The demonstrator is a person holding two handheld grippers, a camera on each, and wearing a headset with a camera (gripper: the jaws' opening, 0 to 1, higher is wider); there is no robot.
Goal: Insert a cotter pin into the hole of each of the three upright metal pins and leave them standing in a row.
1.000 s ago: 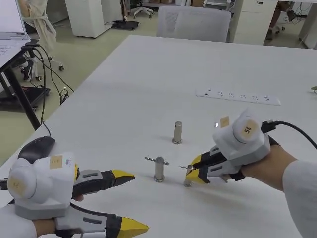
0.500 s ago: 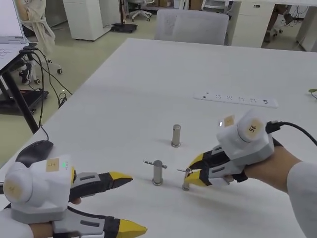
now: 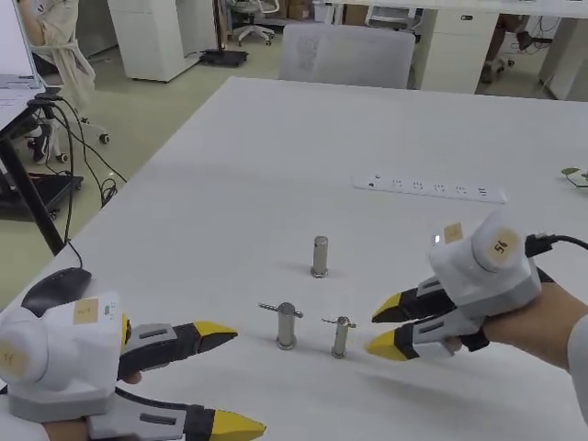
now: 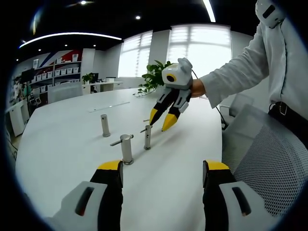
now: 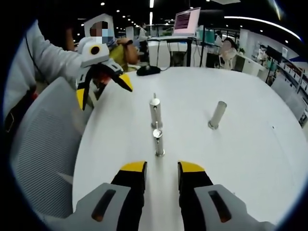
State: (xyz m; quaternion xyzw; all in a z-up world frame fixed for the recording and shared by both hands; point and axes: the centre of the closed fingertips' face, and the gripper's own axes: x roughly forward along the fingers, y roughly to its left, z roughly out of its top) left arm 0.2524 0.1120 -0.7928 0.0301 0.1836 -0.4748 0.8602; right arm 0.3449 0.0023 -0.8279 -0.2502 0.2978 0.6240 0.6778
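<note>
Cotter [image 3: 329, 321] seated in near pin [image 3: 340, 338], so right gripper [image 3: 373, 332] beside it hangs released, empty; left gripper [image 3: 246, 378] idle, wide open; bare pin [image 3: 319, 255] beyond.

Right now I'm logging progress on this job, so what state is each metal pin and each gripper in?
Far pin: upright, no cotter pin in it.
Front left pin: upright, cotter pin through its top.
Front right pin: upright, second cotter pin through its top.
Left gripper: open, empty.
Right gripper: open, empty, apart from the front right pin.
</note>
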